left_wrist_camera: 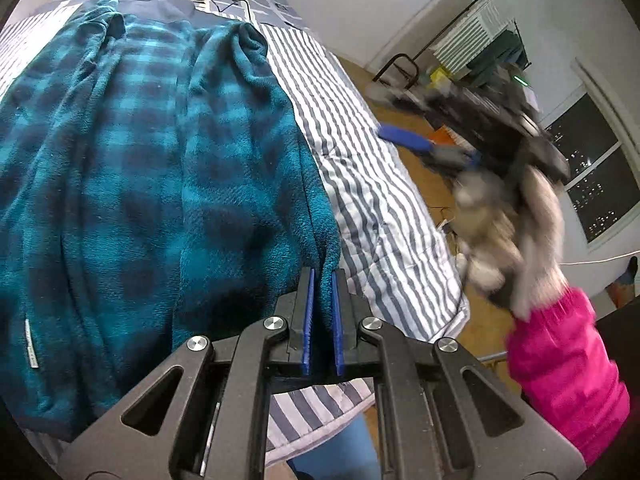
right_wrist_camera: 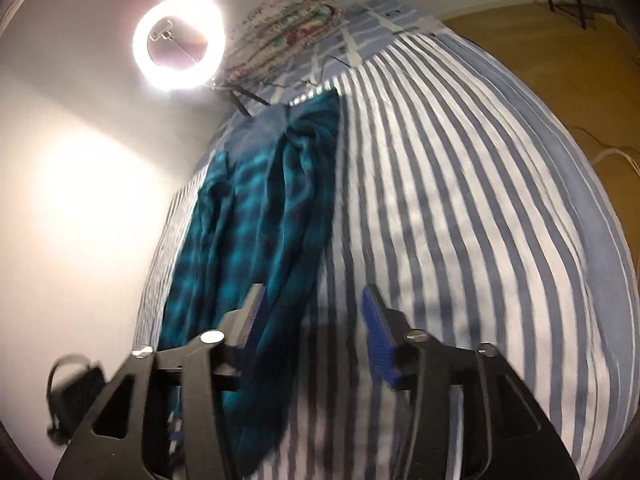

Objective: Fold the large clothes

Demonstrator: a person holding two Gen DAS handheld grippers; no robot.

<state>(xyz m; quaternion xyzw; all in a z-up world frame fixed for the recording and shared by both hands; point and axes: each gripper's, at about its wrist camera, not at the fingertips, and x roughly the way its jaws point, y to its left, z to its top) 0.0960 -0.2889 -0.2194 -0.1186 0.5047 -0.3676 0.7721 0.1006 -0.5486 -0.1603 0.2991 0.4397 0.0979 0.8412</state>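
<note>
A teal and navy checked fleece garment (left_wrist_camera: 140, 160) lies lengthwise on the striped bedspread (left_wrist_camera: 360, 160), its sides folded in towards the middle. My left gripper (left_wrist_camera: 322, 274) is shut on the garment's near right edge, with fleece pinched between the blue pads. In the right wrist view the same garment (right_wrist_camera: 256, 220) runs up the left half of the bedspread (right_wrist_camera: 460, 200). My right gripper (right_wrist_camera: 314, 292) hangs open above the bed; its left finger is over the garment's edge, and nothing is between the pads. The left wrist view shows it blurred, with a hand (left_wrist_camera: 492, 216) and a pink sleeve (left_wrist_camera: 560, 368).
A lit ring light (right_wrist_camera: 179, 42) on a stand and a folded floral quilt (right_wrist_camera: 288, 20) sit at the head of the bed. The wooden floor (left_wrist_camera: 440, 208) lies beyond the bed's right edge, with a clothes rack (left_wrist_camera: 480, 12), clutter and a dark window (left_wrist_camera: 592, 176) behind.
</note>
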